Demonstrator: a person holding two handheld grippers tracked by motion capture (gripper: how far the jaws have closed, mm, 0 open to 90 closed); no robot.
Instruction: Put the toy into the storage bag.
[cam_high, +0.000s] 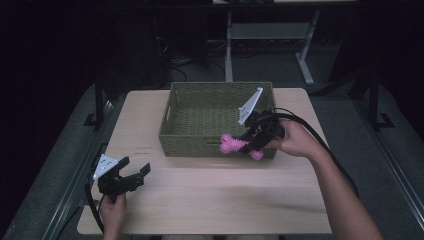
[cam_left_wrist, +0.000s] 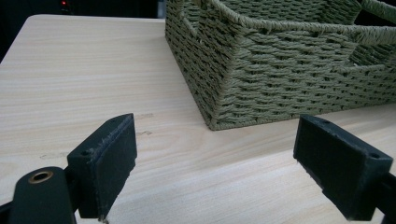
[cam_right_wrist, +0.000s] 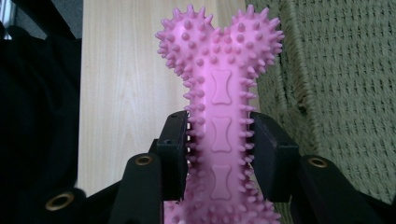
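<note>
Clamping the pink bone toy (cam_right_wrist: 219, 135) mid-shaft, right tongs (cam_high: 256, 140) hold it at the basket (cam_high: 210, 142) front, frame centre, probably for drop-in; left tongs (cam_high: 131, 176) idle open lower left.

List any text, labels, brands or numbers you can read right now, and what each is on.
None readable.
Pink spiky bone toy, clamped in the right tongs: embossed small bone shapes along its shaft, no letters.
Tabletop: small dark marks near the woven basket, too small and blurred to read.
Left tongs: no markings.
</note>
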